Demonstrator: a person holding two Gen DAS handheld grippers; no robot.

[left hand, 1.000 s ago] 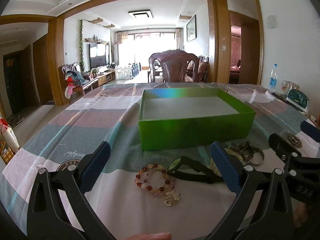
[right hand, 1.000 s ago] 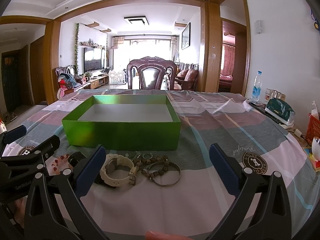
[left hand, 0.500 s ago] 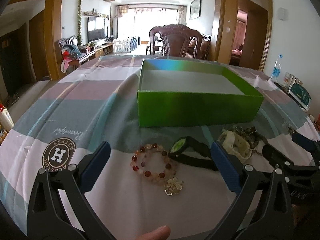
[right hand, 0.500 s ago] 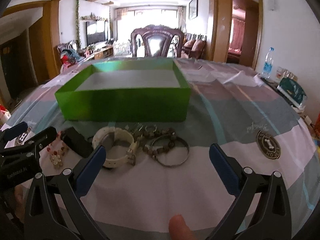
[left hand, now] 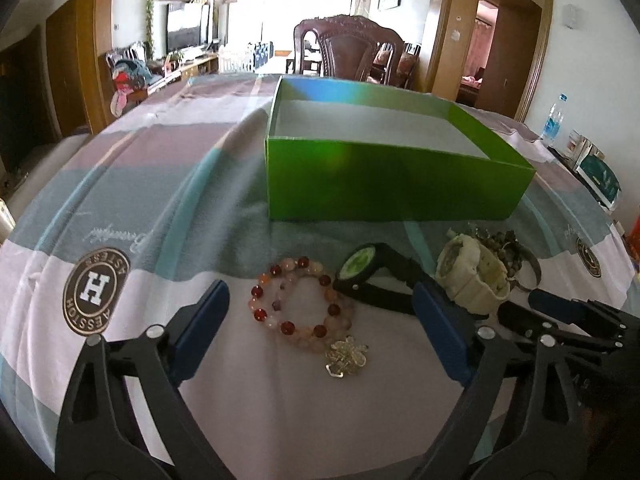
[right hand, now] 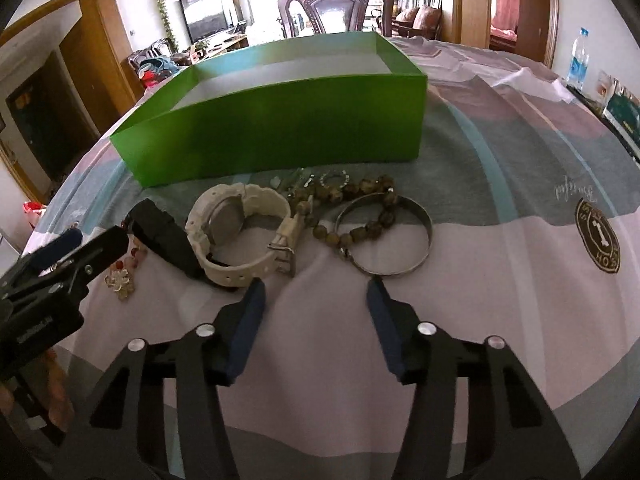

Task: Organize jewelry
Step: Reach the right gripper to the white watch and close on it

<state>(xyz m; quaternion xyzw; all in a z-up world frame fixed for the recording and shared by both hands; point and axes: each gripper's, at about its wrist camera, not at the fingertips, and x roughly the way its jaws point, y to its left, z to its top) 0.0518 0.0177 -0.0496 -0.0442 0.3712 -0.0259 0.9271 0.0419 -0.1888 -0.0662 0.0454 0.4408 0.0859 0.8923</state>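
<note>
An open green box (left hand: 396,184) with a white floor stands on the tablecloth; it also shows in the right wrist view (right hand: 280,120). In front of it lie a red and pink bead bracelet (left hand: 300,308) with a metal flower charm, a black watch (left hand: 376,276), a cream watch (right hand: 244,228), a brown bead bracelet (right hand: 360,208) and a metal bangle (right hand: 392,236). My left gripper (left hand: 320,320) is open, low over the bead bracelet. My right gripper (right hand: 316,300) is open and empty, just short of the cream watch and bangle.
A striped cloth with round logo prints (left hand: 96,292) covers the table. A water bottle (left hand: 554,120) and a green packet (left hand: 600,180) stand at the far right edge. A carved wooden chair (left hand: 348,48) stands behind the table.
Both grippers have tilted down and moved closer to the jewelry. The right gripper's fingers have narrowed but stay open.
</note>
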